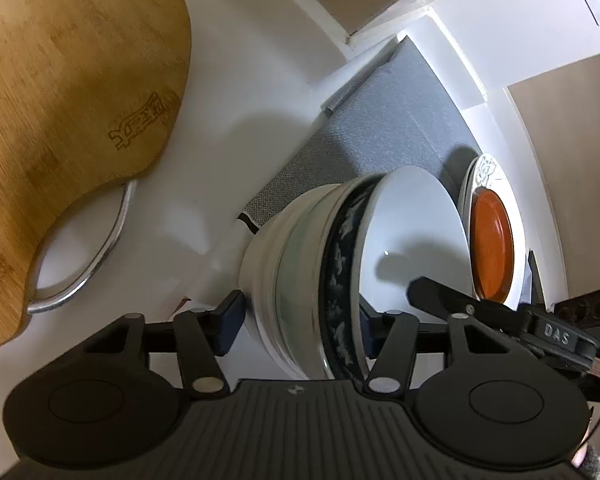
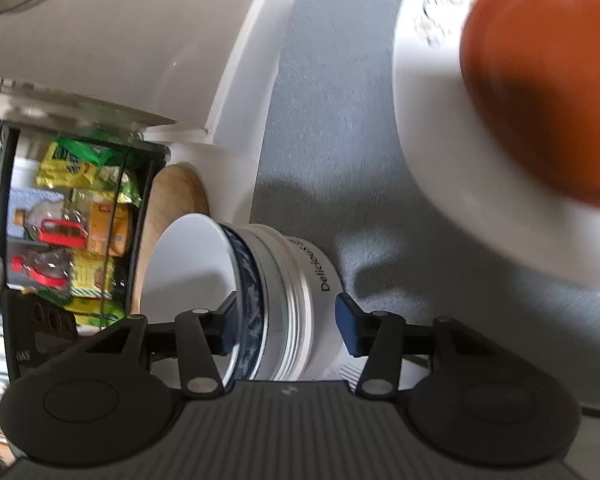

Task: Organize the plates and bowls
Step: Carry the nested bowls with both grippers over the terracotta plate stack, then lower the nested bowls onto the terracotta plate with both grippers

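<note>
A stack of nested bowls (image 1: 300, 264), white ones with a dark blue patterned one inside, sits between the fingers of both grippers over a grey mat (image 1: 376, 120). My left gripper (image 1: 300, 320) straddles the stack's wall, jaws wide around it. My right gripper (image 2: 288, 324) straddles the same stack (image 2: 276, 292) from the other side; its arm shows in the left wrist view (image 1: 500, 316). Neither grip is clearly closed. A white plate (image 1: 488, 172) with an orange plate (image 1: 492, 244) on it lies beside the bowls; it also shows, blurred, in the right wrist view (image 2: 540, 80).
A wooden cutting board (image 1: 68, 92) with a metal handle lies on the white counter left of the mat. A wire rack of food packets (image 2: 76, 224) stands beyond the bowls. White cabinet walls (image 2: 120, 40) border the mat.
</note>
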Tool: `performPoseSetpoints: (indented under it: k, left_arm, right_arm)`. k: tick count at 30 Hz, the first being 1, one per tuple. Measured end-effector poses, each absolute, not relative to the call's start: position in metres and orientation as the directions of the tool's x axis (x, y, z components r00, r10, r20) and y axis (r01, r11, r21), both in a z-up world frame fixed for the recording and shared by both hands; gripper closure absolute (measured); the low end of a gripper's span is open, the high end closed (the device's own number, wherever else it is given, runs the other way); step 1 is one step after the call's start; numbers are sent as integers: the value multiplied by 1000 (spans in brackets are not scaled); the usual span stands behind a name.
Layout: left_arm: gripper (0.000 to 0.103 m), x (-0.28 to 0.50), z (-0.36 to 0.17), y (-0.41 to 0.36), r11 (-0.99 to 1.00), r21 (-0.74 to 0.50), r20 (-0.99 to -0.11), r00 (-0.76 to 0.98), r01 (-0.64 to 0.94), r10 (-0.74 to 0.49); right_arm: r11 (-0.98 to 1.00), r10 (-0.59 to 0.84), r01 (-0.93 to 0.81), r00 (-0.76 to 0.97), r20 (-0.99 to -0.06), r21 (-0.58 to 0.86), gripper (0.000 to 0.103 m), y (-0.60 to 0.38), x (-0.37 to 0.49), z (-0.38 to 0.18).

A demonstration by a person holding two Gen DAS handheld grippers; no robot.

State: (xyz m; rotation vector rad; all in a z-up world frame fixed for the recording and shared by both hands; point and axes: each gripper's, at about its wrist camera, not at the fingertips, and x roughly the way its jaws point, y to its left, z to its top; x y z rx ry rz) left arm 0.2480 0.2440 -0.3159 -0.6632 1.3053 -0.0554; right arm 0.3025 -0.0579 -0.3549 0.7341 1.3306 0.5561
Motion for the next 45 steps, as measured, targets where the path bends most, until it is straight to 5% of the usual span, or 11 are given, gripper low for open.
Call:
performPoseSetpoints:
  k: [6, 27, 45]
  left_arm:
    - [57, 240, -294, 232, 898, -385, -904, 282, -212, -321]
    - [57, 255, -263, 203, 893, -398, -895, 305, -211, -327]
    - [57, 340, -181, 66, 896, -434, -833, 337, 93, -438]
  right_arm:
    - [649, 749, -2, 176, -639, 761, 62, -56, 295, -346]
    - [680, 708, -30, 290, -644, 733, 62, -87, 297, -303]
    - [735, 516, 56, 600, -611, 675, 63, -221, 302, -204]
